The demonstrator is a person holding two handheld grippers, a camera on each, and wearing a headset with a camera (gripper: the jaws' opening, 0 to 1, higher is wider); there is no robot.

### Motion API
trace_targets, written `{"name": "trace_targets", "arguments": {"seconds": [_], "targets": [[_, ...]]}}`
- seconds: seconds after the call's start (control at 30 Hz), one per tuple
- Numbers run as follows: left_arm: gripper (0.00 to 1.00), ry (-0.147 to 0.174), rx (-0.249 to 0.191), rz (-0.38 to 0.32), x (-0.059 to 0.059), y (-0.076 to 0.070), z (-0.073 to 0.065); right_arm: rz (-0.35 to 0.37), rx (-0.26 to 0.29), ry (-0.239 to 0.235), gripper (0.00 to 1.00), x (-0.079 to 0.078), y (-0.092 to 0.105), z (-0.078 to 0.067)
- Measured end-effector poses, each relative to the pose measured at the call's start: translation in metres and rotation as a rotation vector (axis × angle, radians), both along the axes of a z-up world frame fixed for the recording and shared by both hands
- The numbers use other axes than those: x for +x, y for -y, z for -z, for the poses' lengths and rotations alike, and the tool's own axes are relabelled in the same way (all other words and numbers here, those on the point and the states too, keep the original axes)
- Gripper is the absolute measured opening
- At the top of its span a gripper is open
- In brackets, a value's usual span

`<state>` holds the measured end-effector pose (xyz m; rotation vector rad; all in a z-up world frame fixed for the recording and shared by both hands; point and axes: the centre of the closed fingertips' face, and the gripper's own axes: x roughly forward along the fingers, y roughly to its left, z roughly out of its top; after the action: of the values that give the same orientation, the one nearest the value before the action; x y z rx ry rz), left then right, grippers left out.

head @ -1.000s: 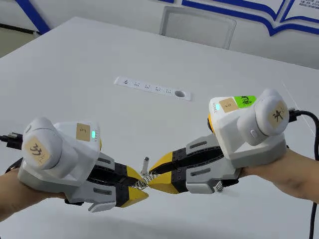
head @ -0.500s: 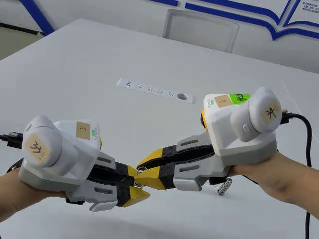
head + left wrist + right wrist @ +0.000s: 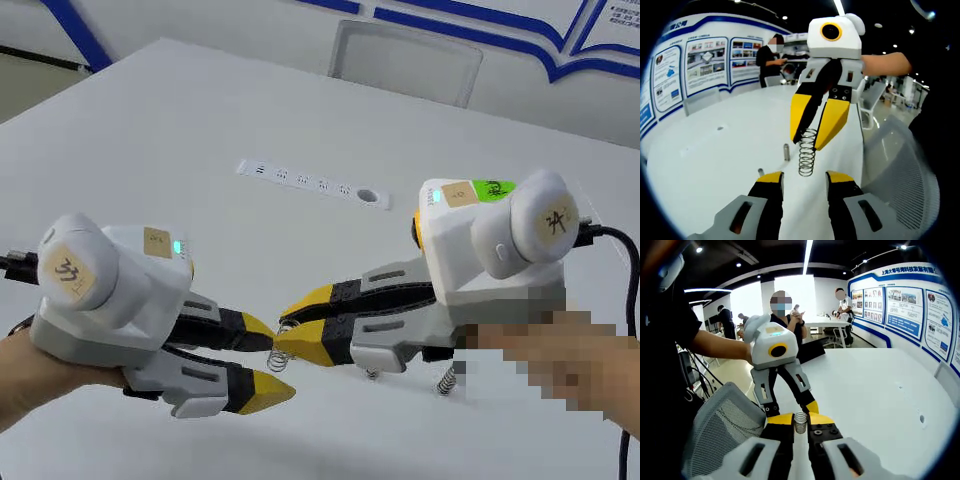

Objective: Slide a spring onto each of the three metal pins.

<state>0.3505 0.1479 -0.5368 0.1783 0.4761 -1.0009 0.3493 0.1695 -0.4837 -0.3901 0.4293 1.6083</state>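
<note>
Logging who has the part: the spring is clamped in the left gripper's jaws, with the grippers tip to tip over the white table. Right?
No: the right gripper clamps the spring. The left gripper view shows the left gripper open at the spring's free end. The grippers are tip to tip over the white table.

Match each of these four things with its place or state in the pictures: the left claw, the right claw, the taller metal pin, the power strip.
Things
1. left claw
2. right claw
3. taller metal pin
4. power strip

States or places
A. shut on a spring
B. lies flat on the table, beyond both claws
C. open
D. stands upright with no spring on it

Pairs: 1-C, 2-A, 3-D, 4-B
</note>
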Motion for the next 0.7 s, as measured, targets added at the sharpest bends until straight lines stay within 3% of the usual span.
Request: {"name": "trace_targets", "arguments": {"seconds": [0.1, 0.17, 0.3, 0.43, 0.7], "targets": [[0.43, -0.006, -0.001, -0.021, 0.001, -0.007, 0.0, 0.027, 0.006, 0.012, 0.1, 0.011, 0.0, -0.003], [0.5, -0.028, 0.004, -0.031, 0.0, -0.012, 0.003, 0.061, 0.005, 0.023, 0.1, 0.023, 0.001, -0.003], [0.59, -0.035, 0.023, -0.033, -0.005, -0.02, 0.008, 0.143, -0.003, 0.047, 0.1, 0.048, 0.003, -0.001], [0.67, -0.04, 0.013, -0.057, -0.007, -0.027, 0.01, 0.21, -0.002, 0.054, 0.1, 0.067, 0.005, 0.002], [0.76, -0.035, 0.018, -0.113, -0.005, -0.04, 0.011, 0.262, -0.051, 0.067, 0.1, 0.089, 0.001, 0.028]]}}
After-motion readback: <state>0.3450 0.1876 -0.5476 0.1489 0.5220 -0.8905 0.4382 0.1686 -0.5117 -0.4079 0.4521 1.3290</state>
